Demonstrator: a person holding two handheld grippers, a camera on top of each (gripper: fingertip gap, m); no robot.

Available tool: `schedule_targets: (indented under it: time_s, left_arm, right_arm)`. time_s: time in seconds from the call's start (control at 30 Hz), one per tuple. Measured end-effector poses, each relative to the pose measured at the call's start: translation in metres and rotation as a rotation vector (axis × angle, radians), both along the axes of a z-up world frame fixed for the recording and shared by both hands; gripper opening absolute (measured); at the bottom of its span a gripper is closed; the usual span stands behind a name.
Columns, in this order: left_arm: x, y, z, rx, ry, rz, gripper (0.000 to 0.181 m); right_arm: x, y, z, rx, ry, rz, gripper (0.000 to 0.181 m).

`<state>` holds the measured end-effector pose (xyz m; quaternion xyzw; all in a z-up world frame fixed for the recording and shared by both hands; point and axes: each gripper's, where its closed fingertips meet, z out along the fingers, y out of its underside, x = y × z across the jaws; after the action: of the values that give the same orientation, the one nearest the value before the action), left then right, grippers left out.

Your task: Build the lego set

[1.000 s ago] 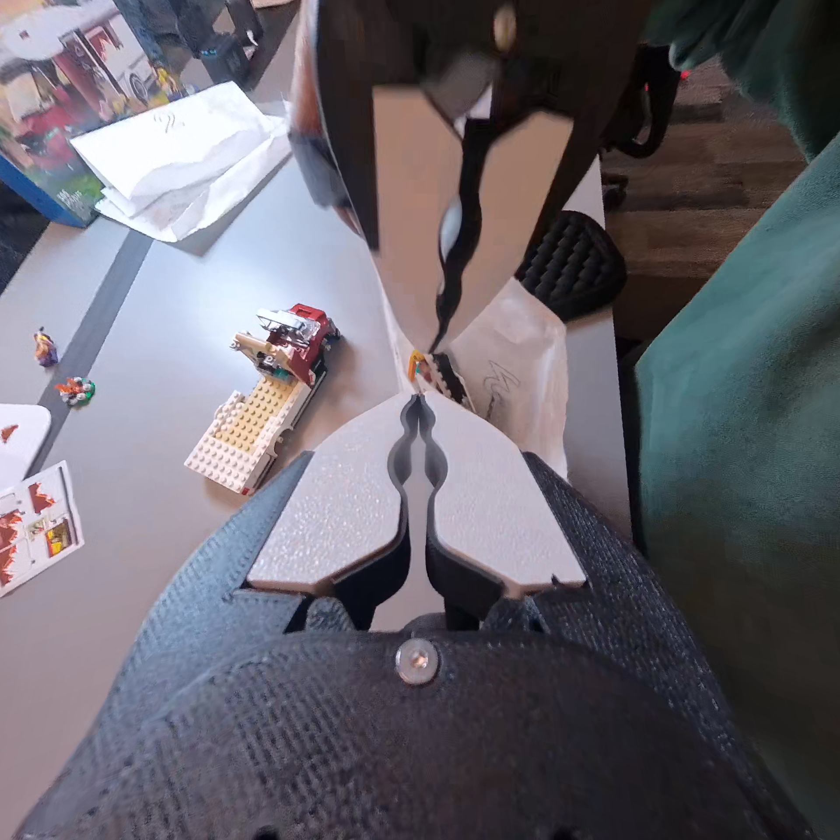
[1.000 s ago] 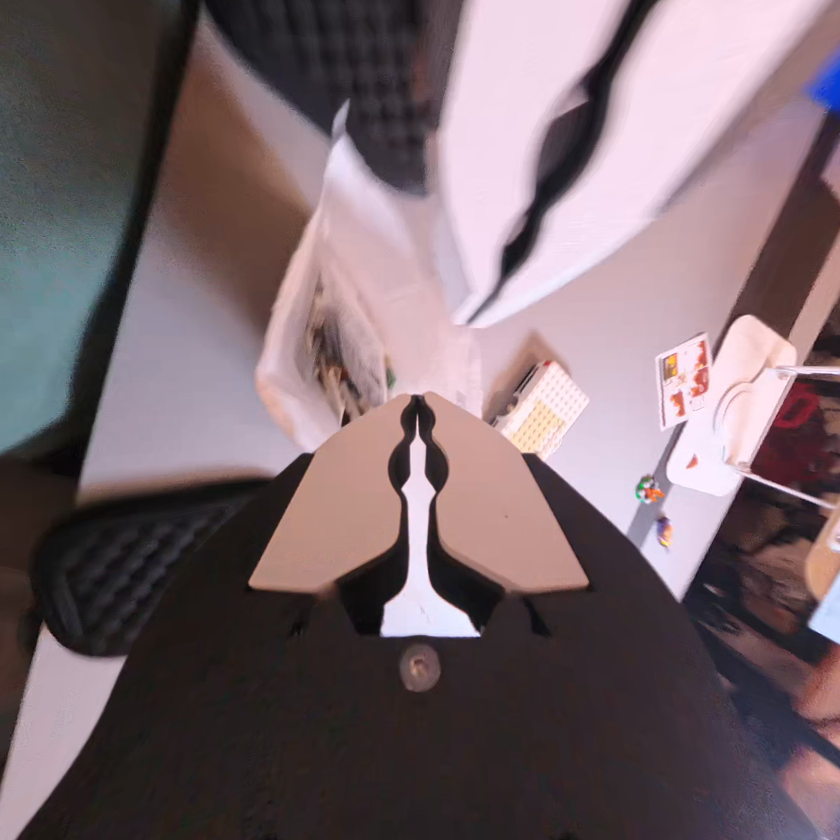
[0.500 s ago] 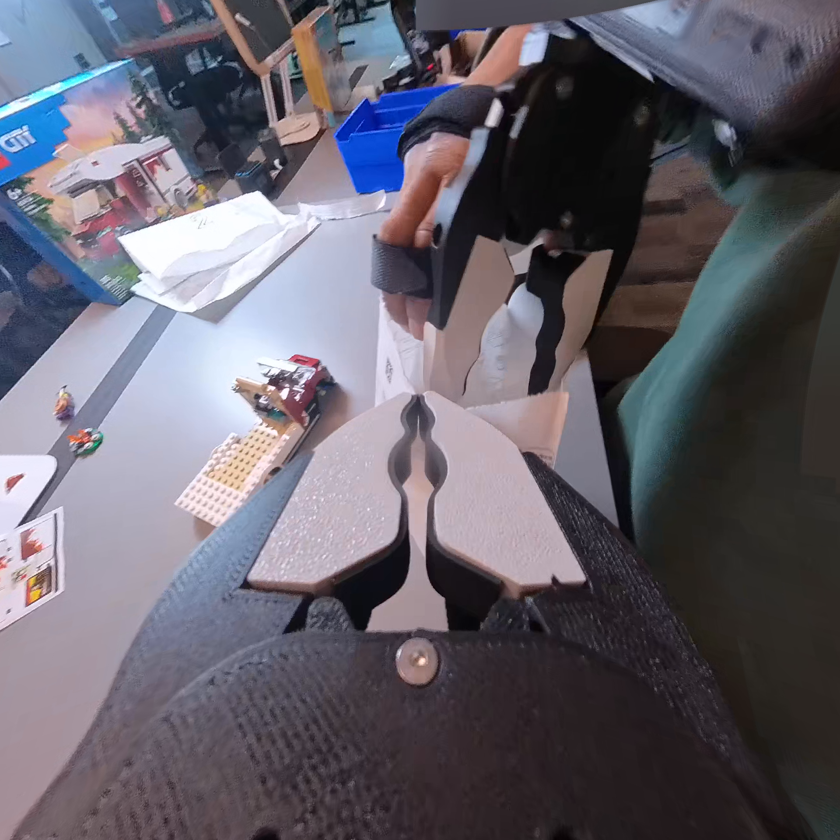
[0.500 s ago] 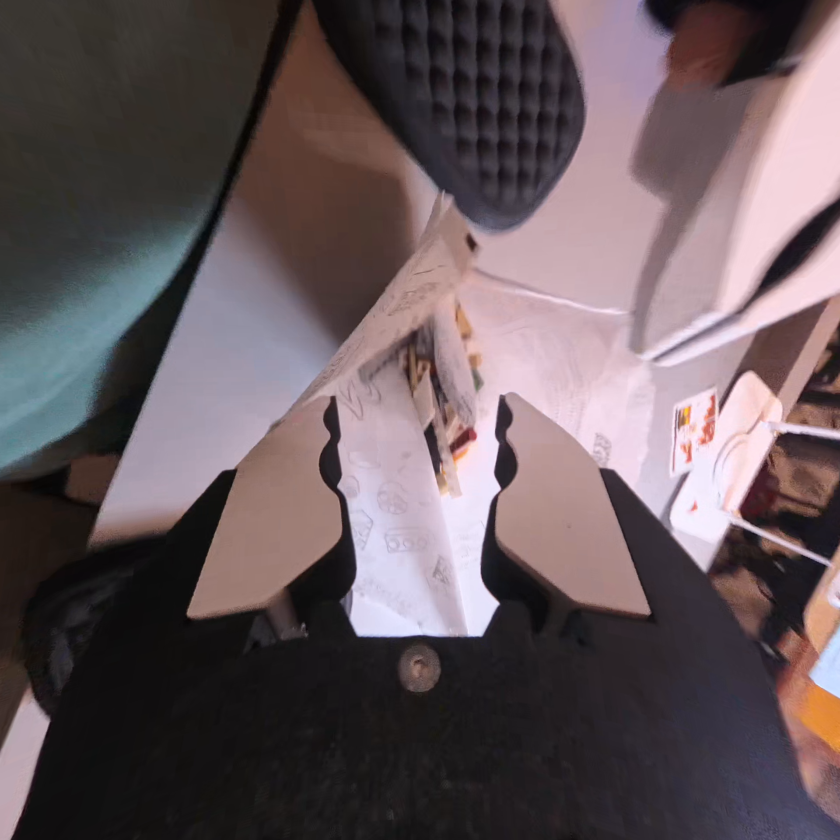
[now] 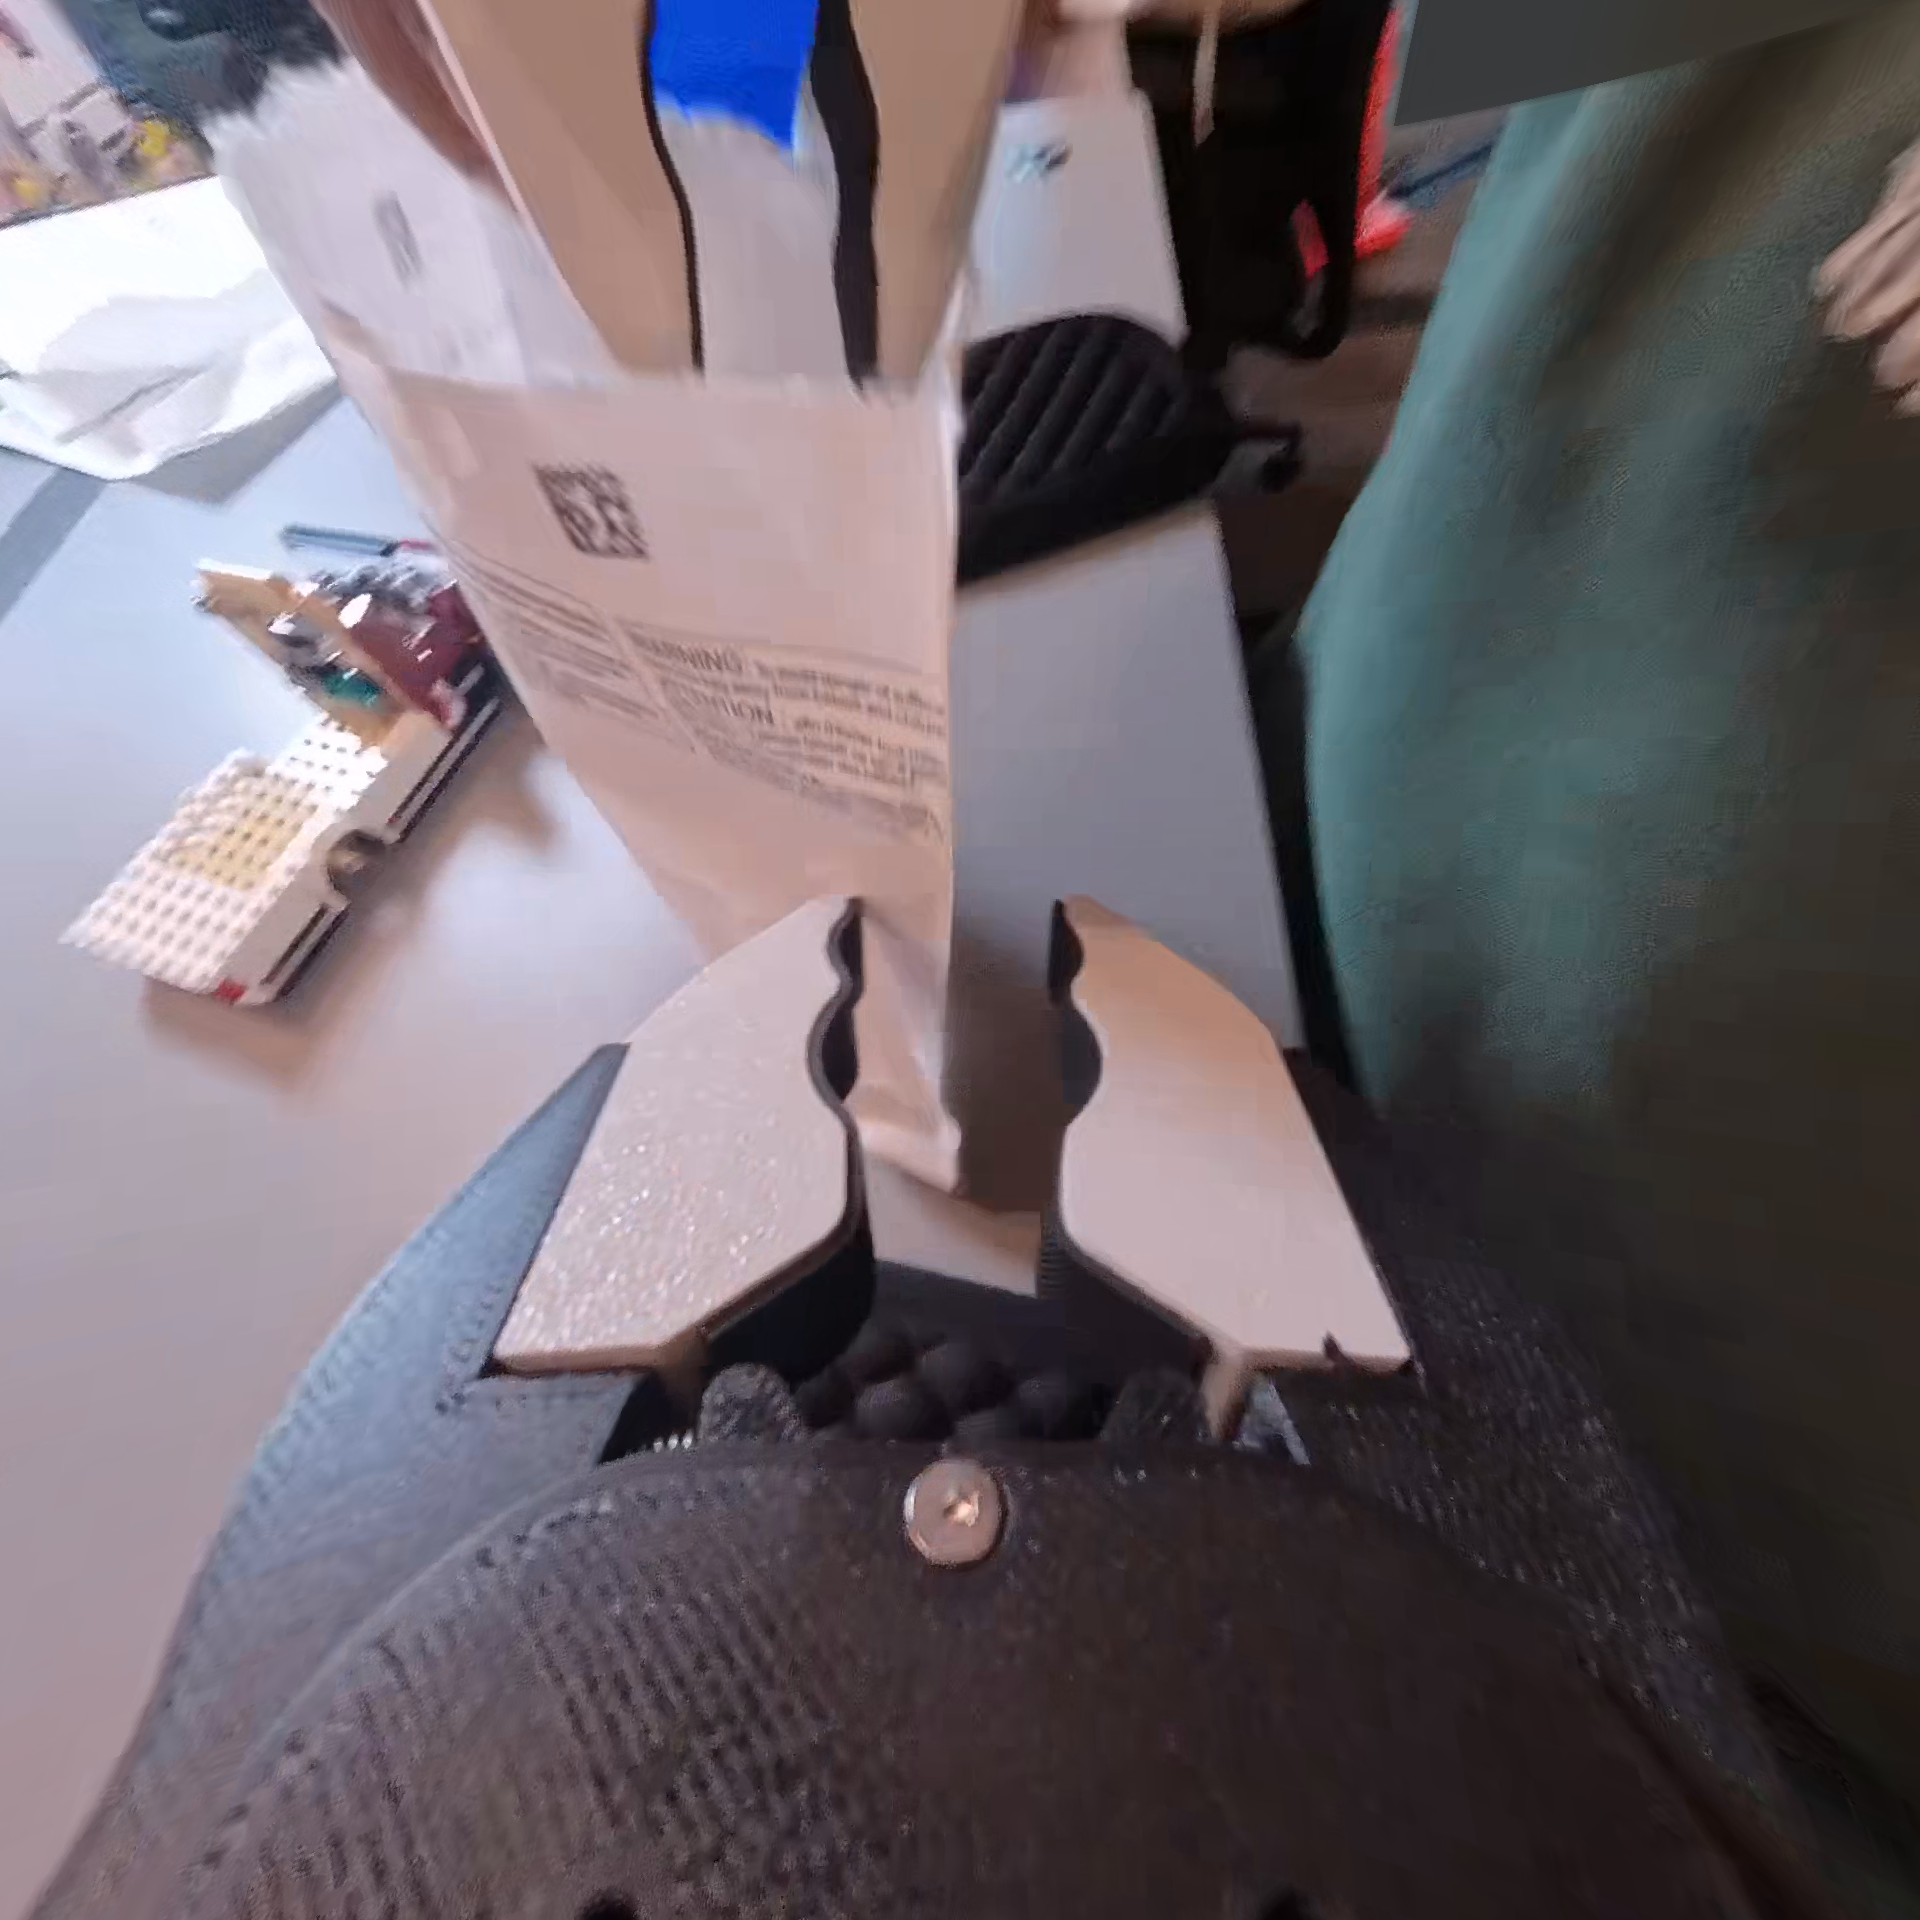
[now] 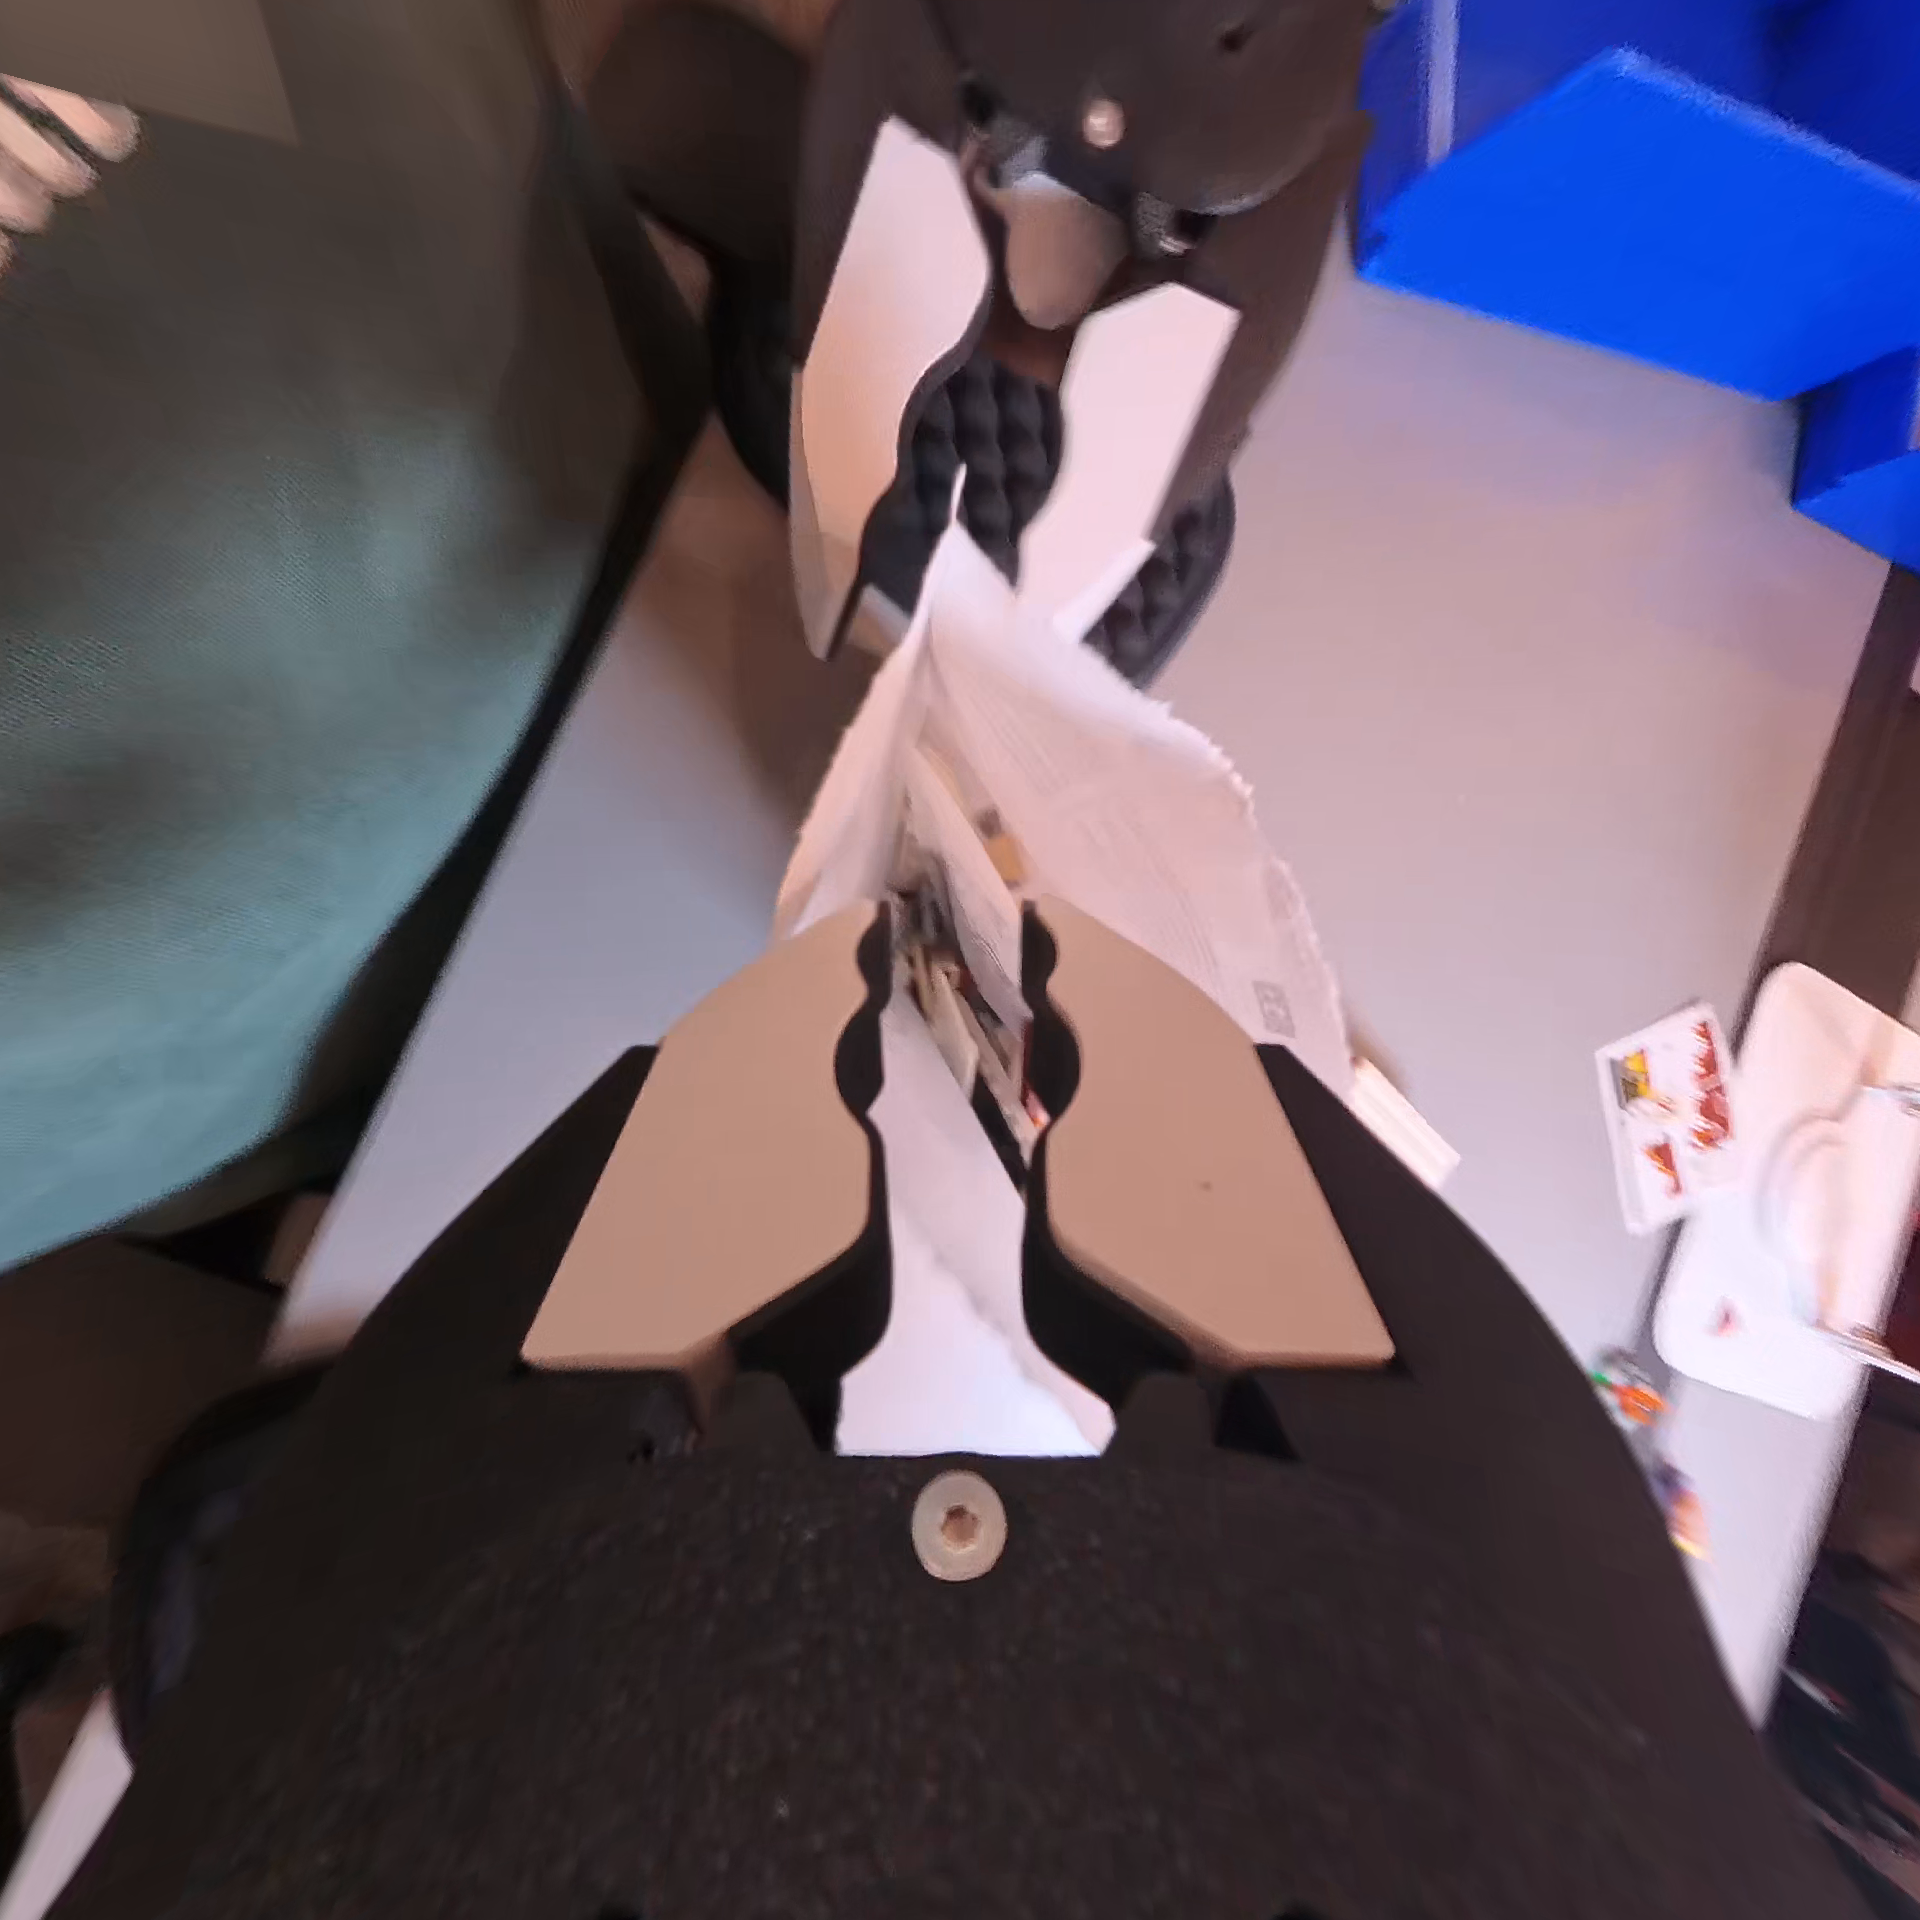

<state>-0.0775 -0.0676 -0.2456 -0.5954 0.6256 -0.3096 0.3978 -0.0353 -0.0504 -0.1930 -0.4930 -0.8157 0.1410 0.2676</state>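
Observation:
A white paper bag (image 5: 727, 644) with loose lego pieces (image 6: 935, 966) inside is held up off the grey table (image 5: 208, 1143). My right gripper (image 6: 954, 914) is closed on the bag's open end, and it also shows at the top of the left wrist view (image 5: 774, 353). My left gripper (image 5: 956, 914) is open, with the bag's lower corner between its fingers; it shows in the right wrist view (image 6: 951, 634) too. A partly built lego vehicle (image 5: 312, 779), with a white and tan plate and a dark red cab, lies on the table to the left.
A person in a teal garment (image 5: 1610, 727) sits close at the table's edge, beside a black chair armrest (image 5: 1081, 436). More white bags (image 5: 125, 332) lie at the back left. A blue bin (image 6: 1662, 187), an instruction sheet (image 6: 1662, 1122) and a white tray (image 6: 1818, 1195) are nearby. About 8 centimeters separates my left fingertips from my right. Both grippers' tips are roughly 25 centimeters from the partly built lego vehicle (image 5: 312, 779).
My left gripper has opened; it was shut before. My right gripper was wide open and has closed around the bag. The bag now stands higher between the two grippers.

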Motion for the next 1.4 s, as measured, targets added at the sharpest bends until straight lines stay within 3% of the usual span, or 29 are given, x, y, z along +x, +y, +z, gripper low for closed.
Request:
schedule_targets:
  time_s: [0.13,0.33,0.5,0.73,0.9,1.03,1.2,1.4]
  left_arm:
    - [-0.001,0.011,-0.013,0.120,0.009,0.045,0.001]
    - [0.001,0.008,-0.014,0.181,-0.013,-0.002,0.000]
    - [0.002,0.008,-0.014,0.199,-0.020,-0.034,0.000]
    - [0.001,0.010,-0.014,0.196,-0.043,-0.030,0.000]
    - [-0.003,0.012,-0.015,0.193,-0.055,-0.020,0.000]
    - [-0.004,0.014,-0.014,0.181,-0.063,-0.013,0.000]
    - [-0.005,0.014,-0.015,0.158,-0.061,0.001,0.000]
    - [-0.012,0.023,-0.011,0.103,-0.080,0.033,0.000]
  right_arm:
    - [-0.005,0.015,-0.009,0.070,-0.122,-0.001,0.000]
    - [-0.016,0.028,-0.008,0.128,-0.216,0.053,0.000]
    - [-0.018,0.036,-0.021,0.268,-0.393,0.171,0.011]
    - [-0.012,0.029,-0.039,0.142,-0.582,0.211,0.026]
    - [-0.014,0.035,-0.042,0.112,-0.603,0.177,0.006]
    - [-0.011,0.038,-0.040,0.106,-0.620,0.163,0.000]
    - [-0.019,0.035,-0.009,0.064,-0.473,0.139,0.000]
    - [-0.017,0.044,0.068,-0.035,-0.193,0.006,0.000]
